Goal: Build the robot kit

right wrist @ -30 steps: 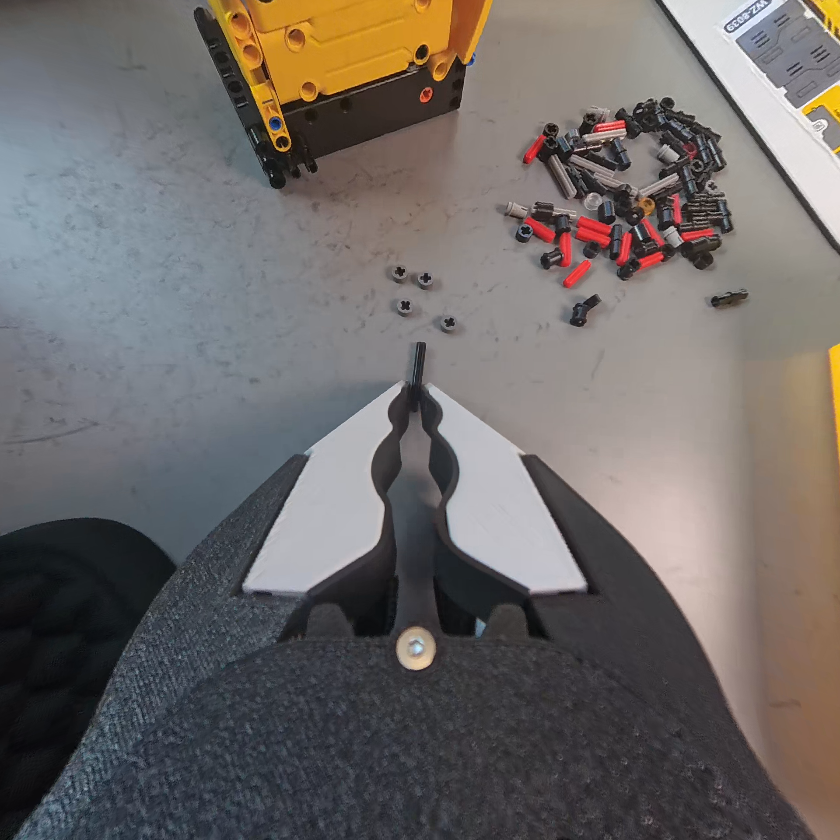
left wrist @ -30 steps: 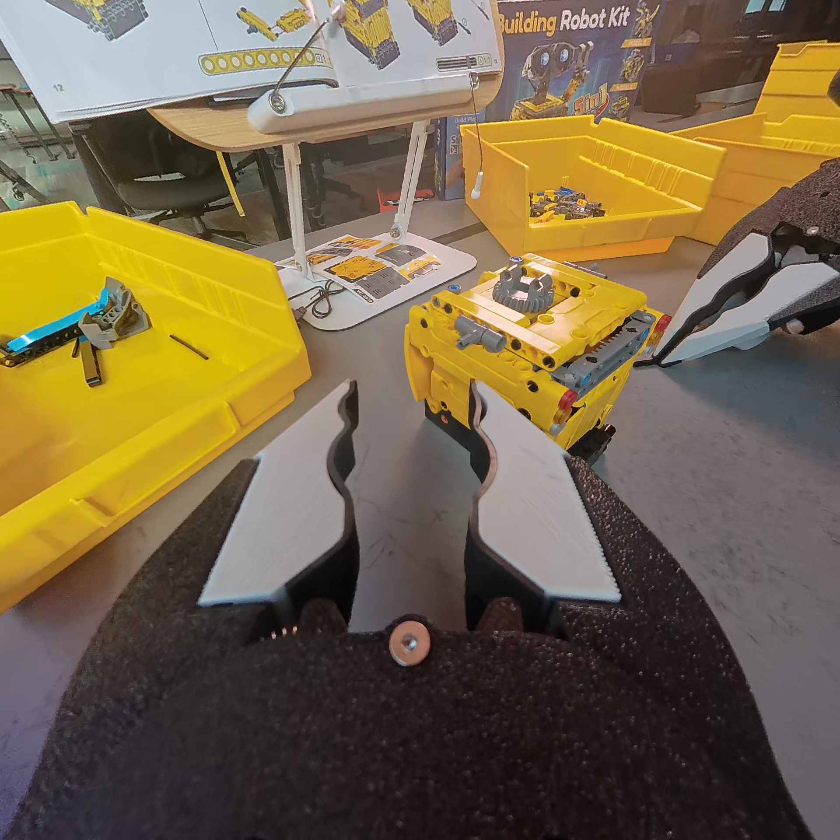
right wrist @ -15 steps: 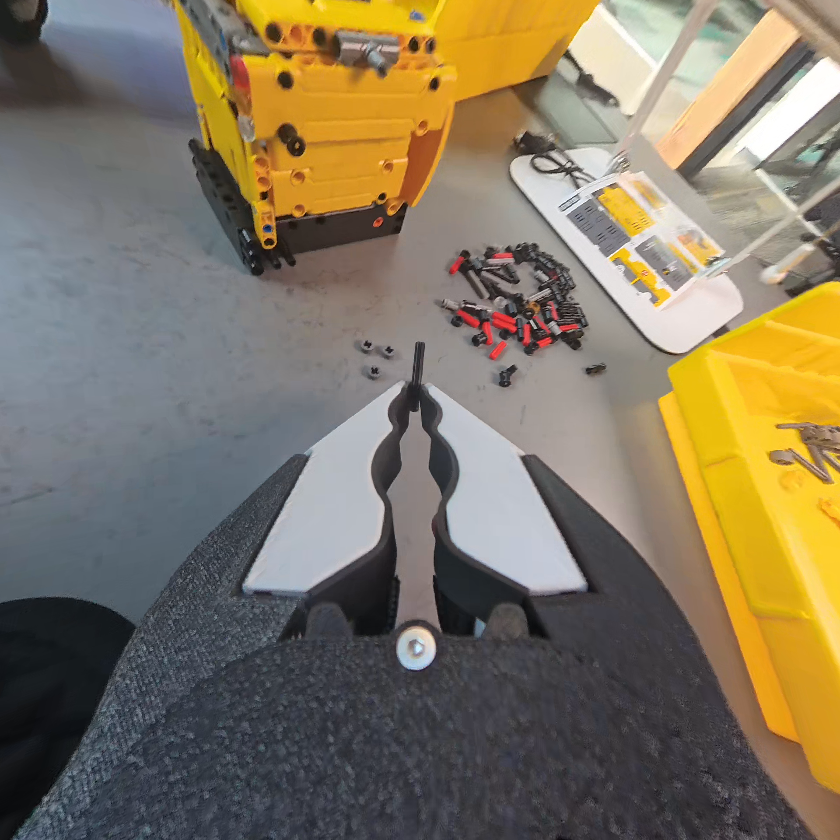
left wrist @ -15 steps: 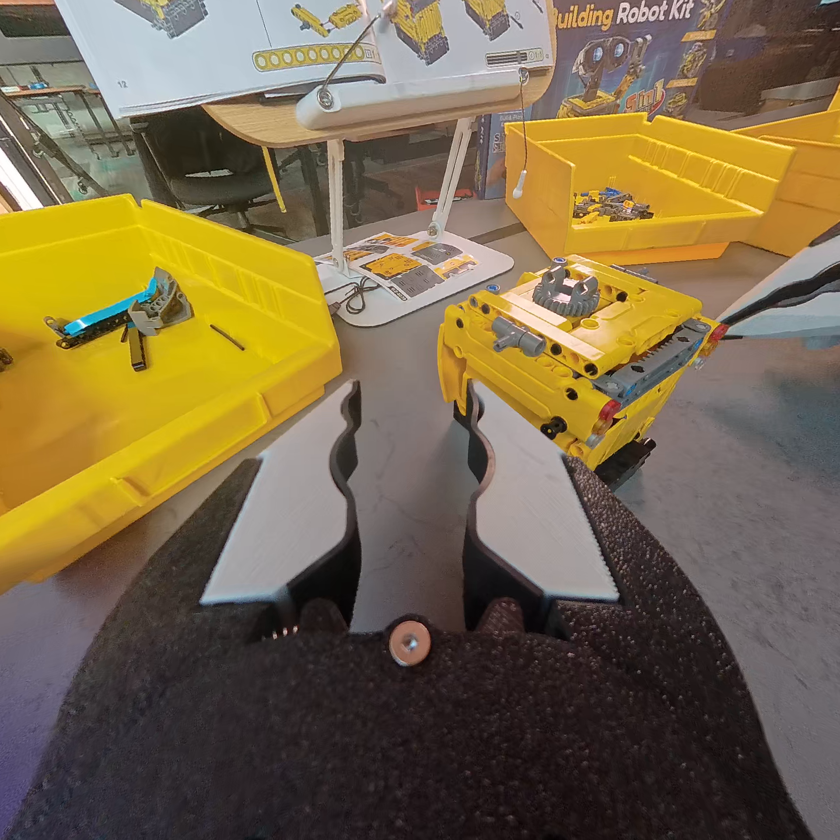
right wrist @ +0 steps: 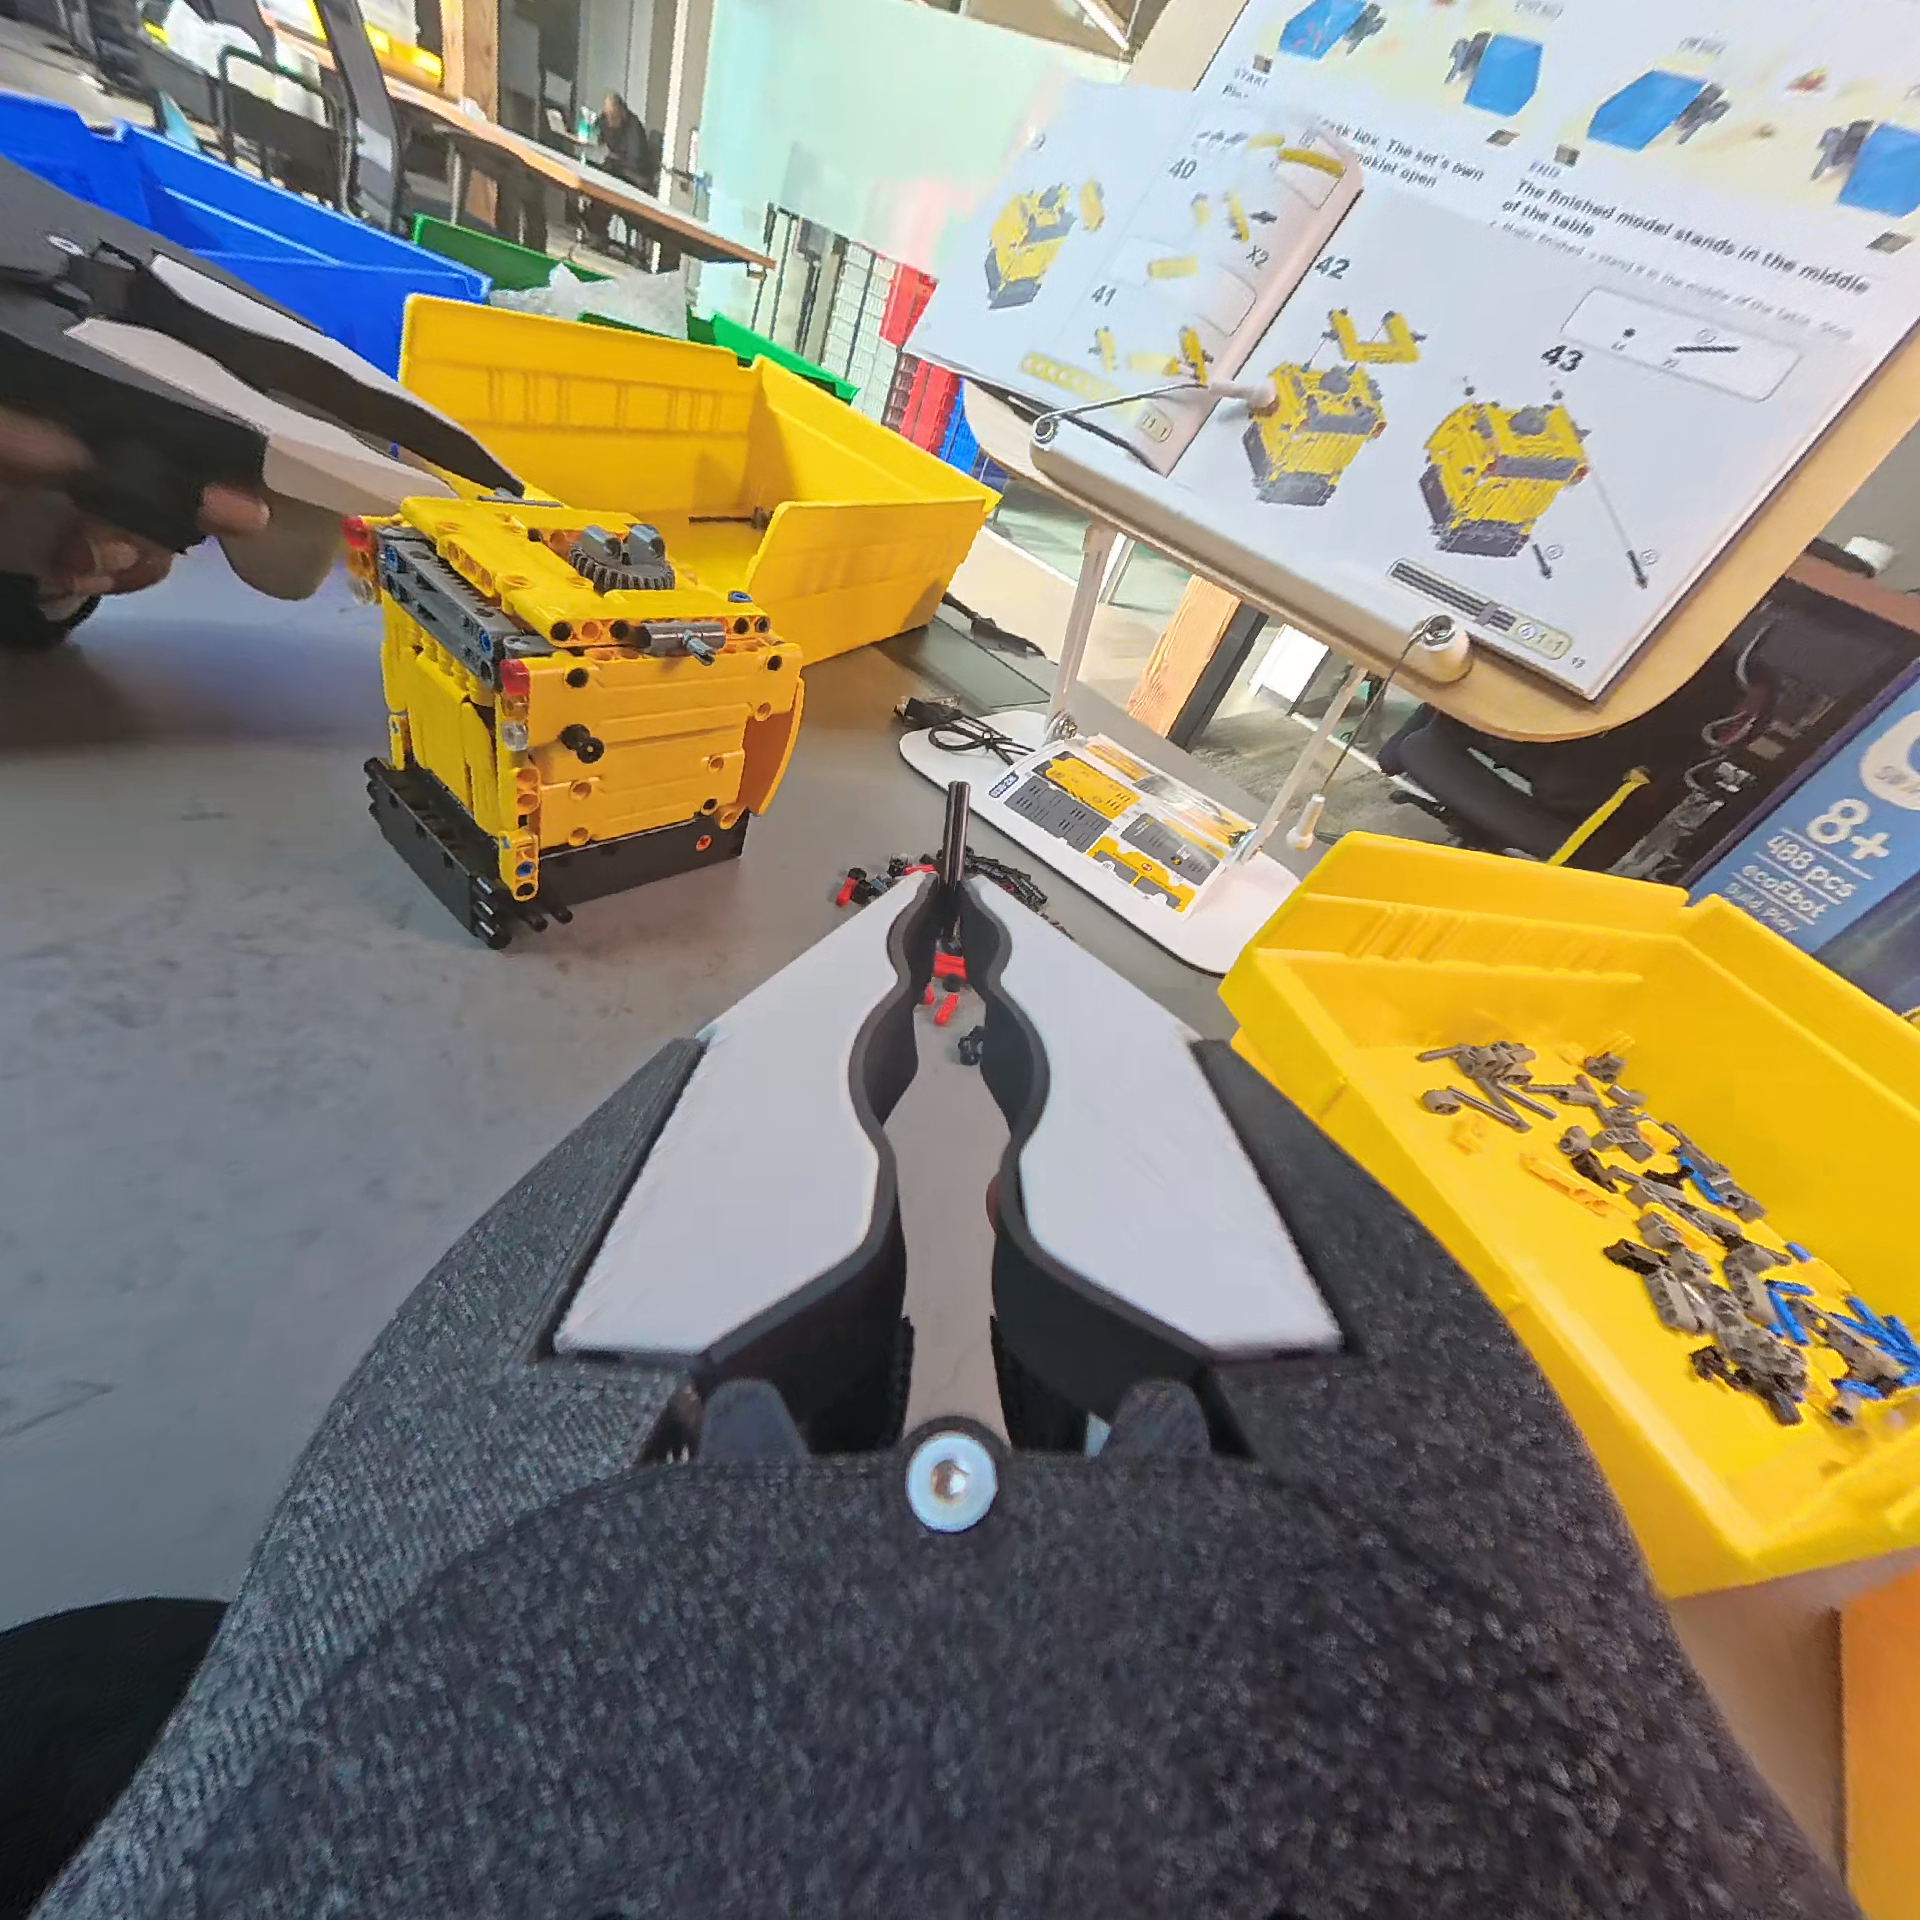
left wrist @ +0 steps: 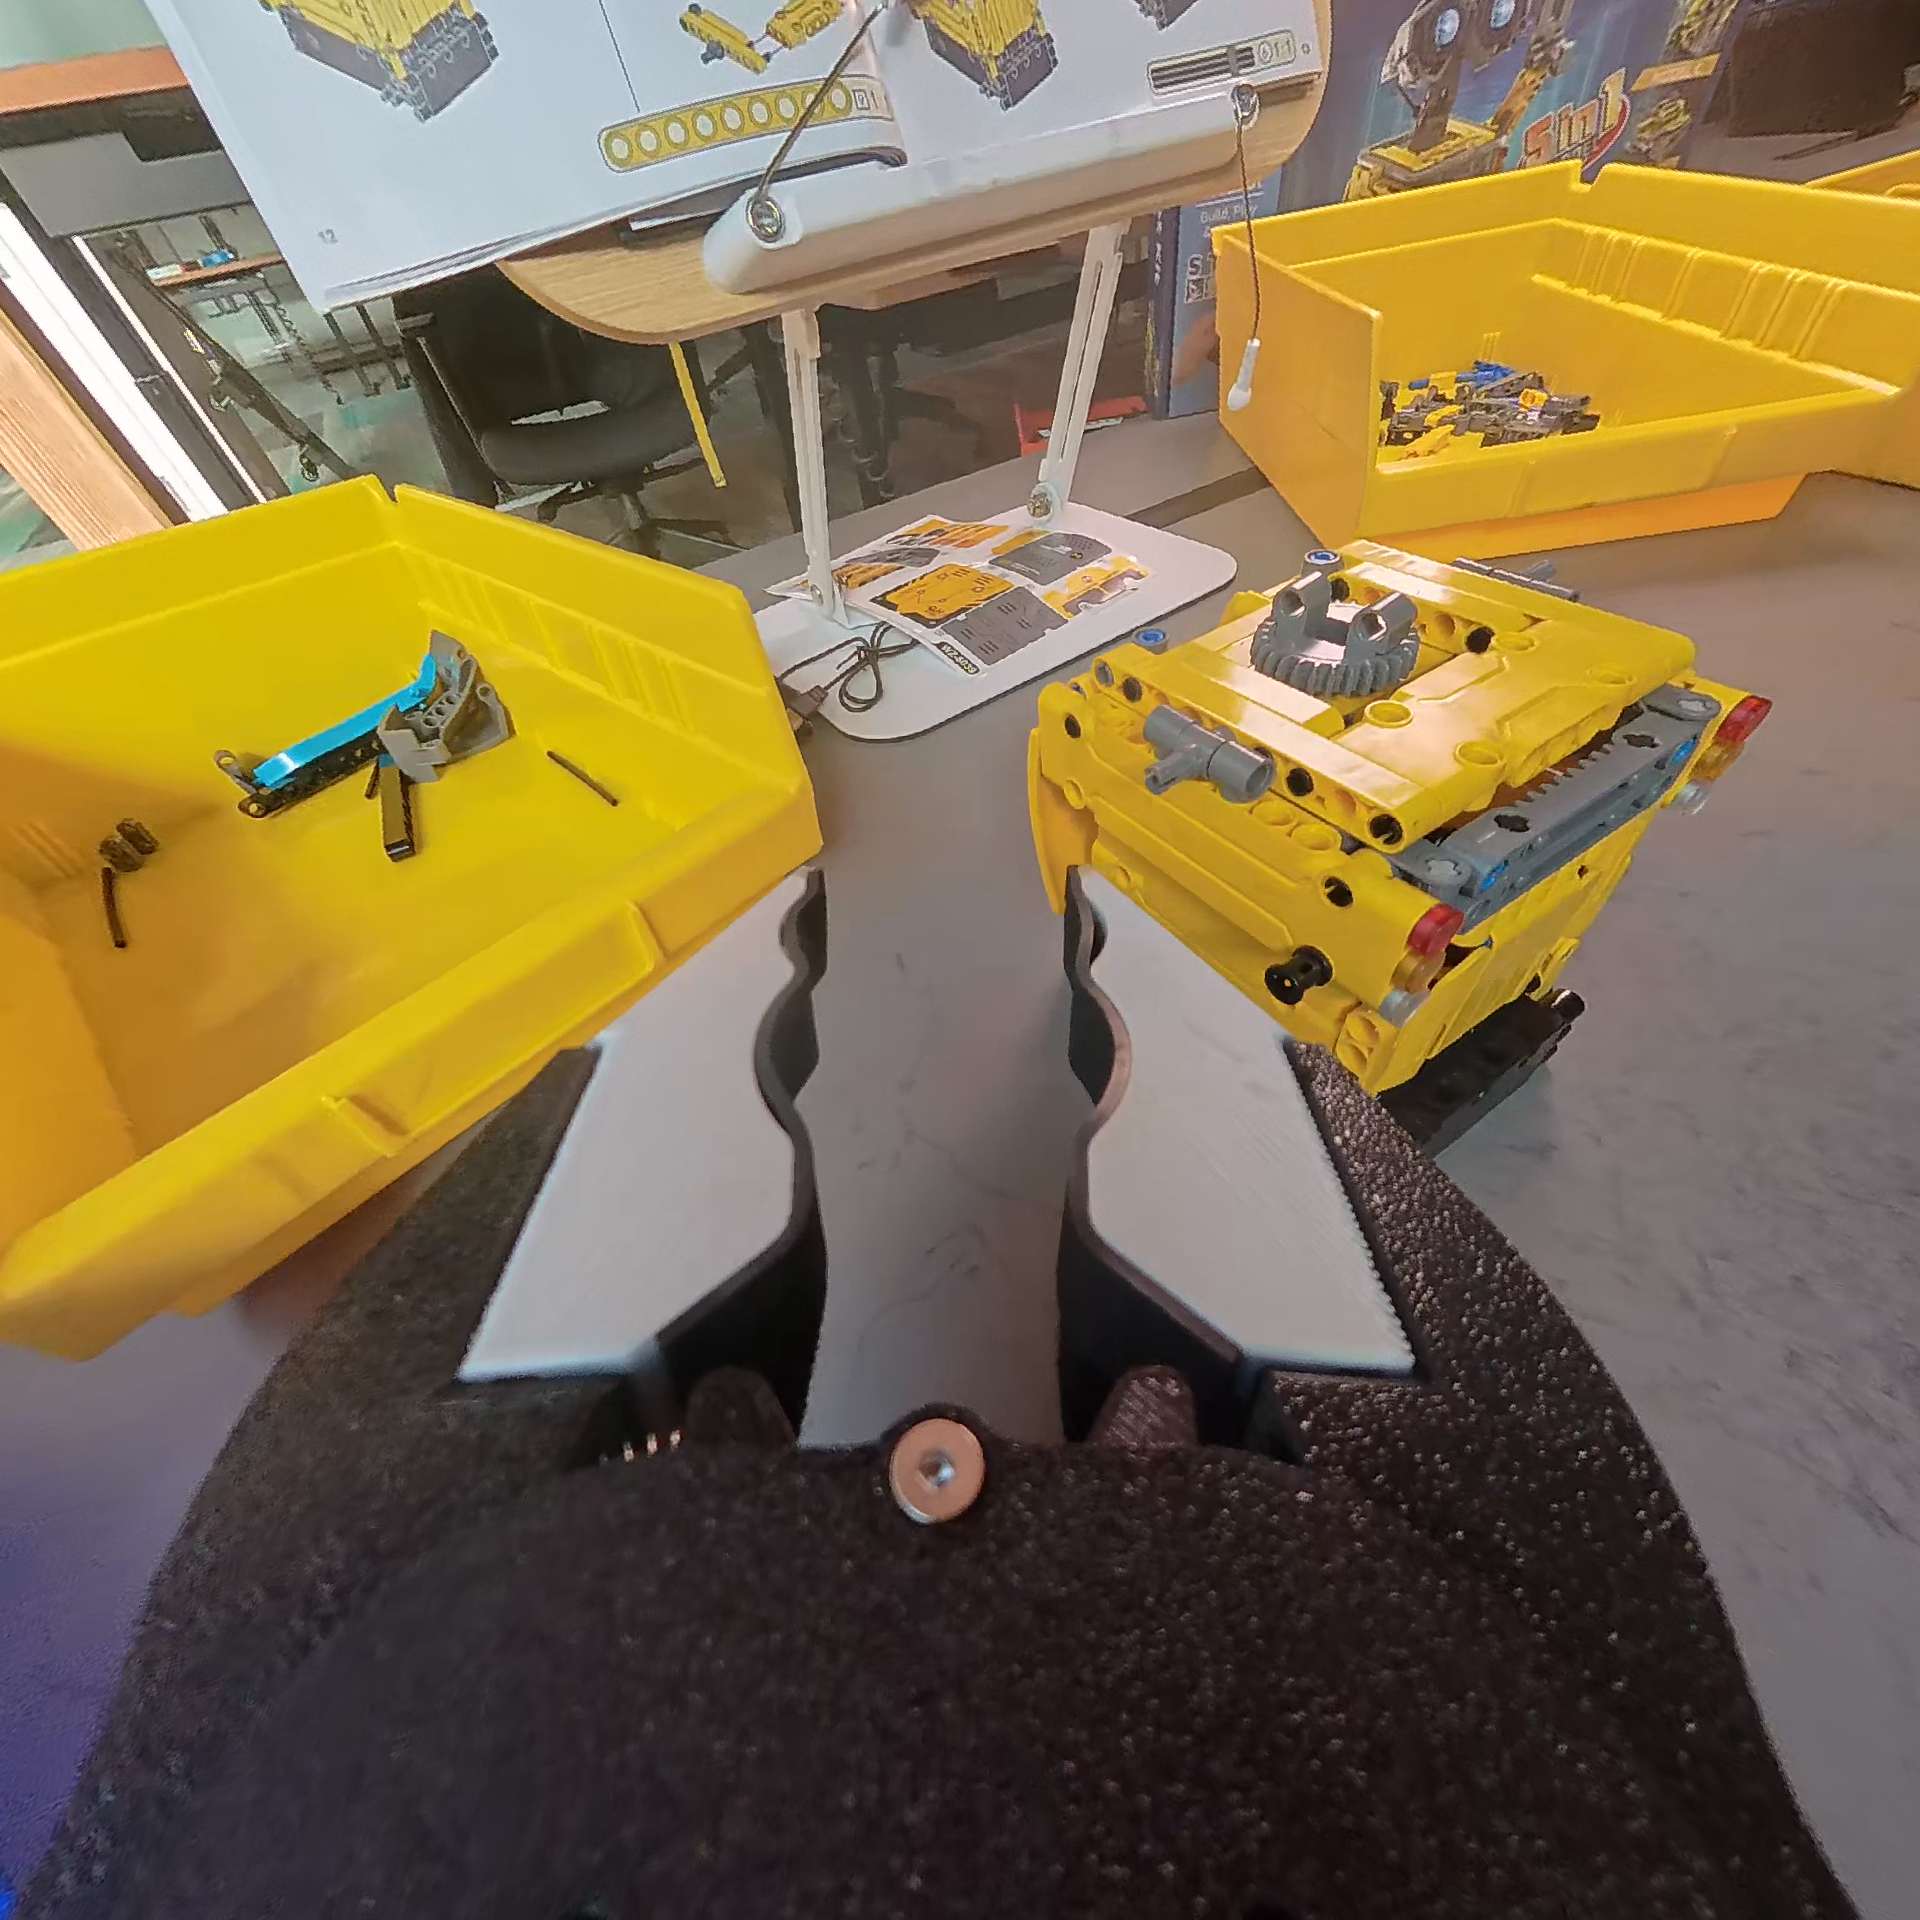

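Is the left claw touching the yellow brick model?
Cannot tell. In the left wrist view the open left claw has its right fingertip overlapping the yellow brick model; in the right wrist view its tips overlap the model's top edge. Neither shows a gap or contact plainly.

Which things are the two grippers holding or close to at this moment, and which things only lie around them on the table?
Held or close:
- right gripper, shut on black axle
- left gripper, open, beside yellow model

Lying around:
- pile of small pins
- bin of grey and blue parts
- bin with blue beam
- instruction booklet on stand
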A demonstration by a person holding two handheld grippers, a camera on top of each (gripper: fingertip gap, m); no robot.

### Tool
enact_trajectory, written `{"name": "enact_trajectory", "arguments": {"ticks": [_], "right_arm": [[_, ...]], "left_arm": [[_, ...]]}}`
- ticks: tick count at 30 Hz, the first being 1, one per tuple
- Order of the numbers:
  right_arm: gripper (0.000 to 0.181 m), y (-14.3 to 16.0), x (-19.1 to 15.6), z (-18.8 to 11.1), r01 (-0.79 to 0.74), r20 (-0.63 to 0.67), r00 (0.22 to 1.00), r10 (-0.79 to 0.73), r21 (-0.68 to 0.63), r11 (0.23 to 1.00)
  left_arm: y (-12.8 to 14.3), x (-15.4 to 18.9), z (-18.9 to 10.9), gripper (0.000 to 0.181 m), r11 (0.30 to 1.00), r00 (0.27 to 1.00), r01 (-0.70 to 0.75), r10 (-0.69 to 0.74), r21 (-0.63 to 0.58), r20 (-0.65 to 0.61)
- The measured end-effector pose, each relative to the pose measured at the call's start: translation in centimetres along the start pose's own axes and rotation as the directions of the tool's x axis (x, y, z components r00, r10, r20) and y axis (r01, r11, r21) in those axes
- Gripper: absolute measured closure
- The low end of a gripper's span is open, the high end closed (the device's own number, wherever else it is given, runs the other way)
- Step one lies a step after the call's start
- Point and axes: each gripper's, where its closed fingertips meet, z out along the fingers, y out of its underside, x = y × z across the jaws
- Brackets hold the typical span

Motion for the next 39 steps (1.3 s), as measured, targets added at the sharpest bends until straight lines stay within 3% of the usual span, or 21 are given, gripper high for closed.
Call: {"name": "enact_trajectory", "arguments": {"ticks": [8,20,22,26,28,35,39], "right_arm": [[0.178,1.1,1.8,0.3,-0.035,-0.075,0.997,0.036,0.014,0.999],[0.178,1.7,1.8,0.5,-0.091,-0.05,0.995,0.091,-0.004,0.996],[0.178,2.4,1.7,0.8,-0.077,-0.04,0.996,0.075,-0.046,0.996],[0.178,6.4,0.2,1.4,-0.042,0.096,0.992,0.076,-0.311,0.95],[0.178,8.7,-0.6,0.8,0.022,0.17,0.983,0.064,-0.463,0.886],[0.178,8.0,1.2,0.9,-0.039,0.115,0.989,0.096,-0.424,0.905],[0.178,10.2,0.9,0.4,-0.006,0.154,0.983,0.103,-0.53,0.848]], "left_arm": [[0.0,-0.3,0.0,0.136,1.0,1.0,-0.011,0.011,-0.001,0.029],[0.0,-0.8,0.1,0.137,1.0,0.999,0.003,-0.003,0.0,0.051],[0.0,-0.8,0.0,0.137,1.0,0.999,0.003,-0.003,0.005,0.045],[-0.1,-0.7,0.0,0.137,1.0,0.999,0.008,-0.008,0.014,0.033],[-0.2,-0.6,-0.1,0.137,1.0,1.0,0.006,-0.006,0.014,0.029],[-0.1,-0.5,0.0,0.138,1.0,1.0,-0.003,0.002,0.011,0.029],[-0.1,-0.4,0.0,0.138,1.0,1.0,-0.007,0.006,0.01,0.026]]}}
